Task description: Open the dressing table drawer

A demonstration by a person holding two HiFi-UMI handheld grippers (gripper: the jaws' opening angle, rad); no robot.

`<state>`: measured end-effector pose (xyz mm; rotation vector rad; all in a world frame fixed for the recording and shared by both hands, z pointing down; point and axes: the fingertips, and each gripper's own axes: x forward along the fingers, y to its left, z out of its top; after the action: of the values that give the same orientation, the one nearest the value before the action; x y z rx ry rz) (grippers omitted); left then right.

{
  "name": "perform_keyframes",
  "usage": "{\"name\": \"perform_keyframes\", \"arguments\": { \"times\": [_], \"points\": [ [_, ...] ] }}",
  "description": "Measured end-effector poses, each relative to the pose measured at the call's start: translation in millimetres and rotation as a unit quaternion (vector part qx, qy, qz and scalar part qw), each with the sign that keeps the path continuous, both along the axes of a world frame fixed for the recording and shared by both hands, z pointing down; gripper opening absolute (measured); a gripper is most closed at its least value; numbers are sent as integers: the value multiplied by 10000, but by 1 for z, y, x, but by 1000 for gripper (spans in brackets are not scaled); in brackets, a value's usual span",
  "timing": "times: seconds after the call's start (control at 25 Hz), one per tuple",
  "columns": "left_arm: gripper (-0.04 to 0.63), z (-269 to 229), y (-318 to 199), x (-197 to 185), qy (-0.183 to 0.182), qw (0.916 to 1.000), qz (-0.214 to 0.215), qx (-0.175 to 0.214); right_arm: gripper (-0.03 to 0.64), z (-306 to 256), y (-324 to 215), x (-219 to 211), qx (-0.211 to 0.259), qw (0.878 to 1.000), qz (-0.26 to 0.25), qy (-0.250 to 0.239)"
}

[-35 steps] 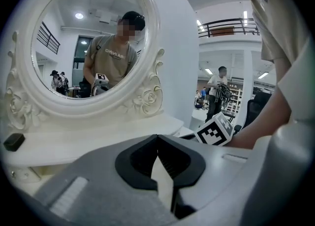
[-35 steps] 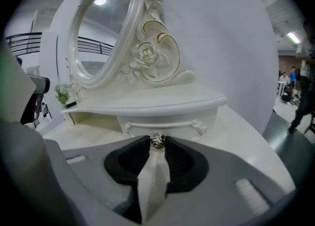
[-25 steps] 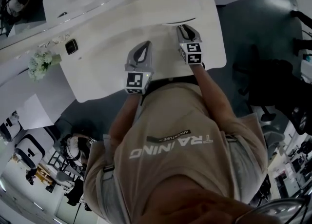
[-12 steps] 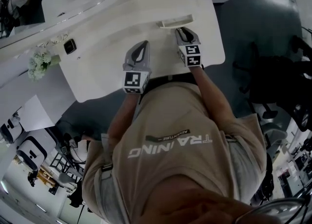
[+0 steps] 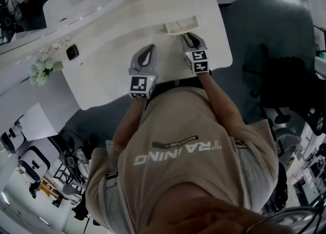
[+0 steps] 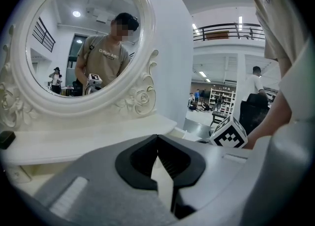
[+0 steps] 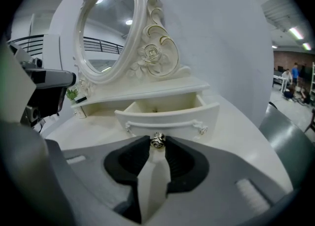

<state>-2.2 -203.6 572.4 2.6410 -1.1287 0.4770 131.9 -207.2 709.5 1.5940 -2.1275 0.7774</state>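
Note:
The white dressing table [image 5: 112, 77] has a small drawer [image 5: 181, 25] standing pulled out from under its mirror shelf. In the right gripper view the drawer [image 7: 167, 114] shows its bare inside and a curved front with a round metal knob [image 7: 157, 140]. My right gripper [image 7: 157, 145] is shut on that knob, which sits right between its tips. From the head view this right gripper [image 5: 187, 36] reaches the drawer front. My left gripper [image 5: 148, 49] hovers over the tabletop to the left, jaws together and holding nothing; its tips [image 6: 157, 139] meet.
An oval mirror [image 6: 74, 43] in an ornate white frame rises behind the shelf. A small flower pot [image 5: 41, 70] and a dark little box [image 5: 72, 52] stand at the table's left end. The table's right edge [image 5: 226, 49] drops off to the dark floor.
The drawer has slid further out from under the shelf, with the right gripper still on its knob. The left gripper has stayed where it was.

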Motion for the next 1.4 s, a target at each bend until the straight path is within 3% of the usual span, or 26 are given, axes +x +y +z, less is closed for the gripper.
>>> {"name": "perform_keyframes", "arguments": {
  "times": [0.12,0.36,0.48,0.68,0.84,1.04,1.4],
  "points": [
    [8,3,3,2,-33,10000,8,-42,143,-2,4,-1,6,9997,-165,-158],
    [8,-3,7,-1,1,10000,-86,15,143,-8,29,13,-124,9992,-307,-205],
    [8,-8,11,0,12,10000,-45,55,141,-16,46,16,-165,9979,-611,-133],
    [8,-25,17,9,28,9997,93,237,78,-50,62,19,-15,9927,-1206,80],
    [8,-40,26,9,109,9993,112,336,49,-84,73,9,277,9846,-1708,251],
    [8,-69,26,-2,433,9984,-28,365,5,-132,69,-11,605,9772,-2034,18],
    [8,-156,22,-20,581,9927,-82,1057,3,-246,40,-34,1645,9593,-2285,-213]
  ]
}}
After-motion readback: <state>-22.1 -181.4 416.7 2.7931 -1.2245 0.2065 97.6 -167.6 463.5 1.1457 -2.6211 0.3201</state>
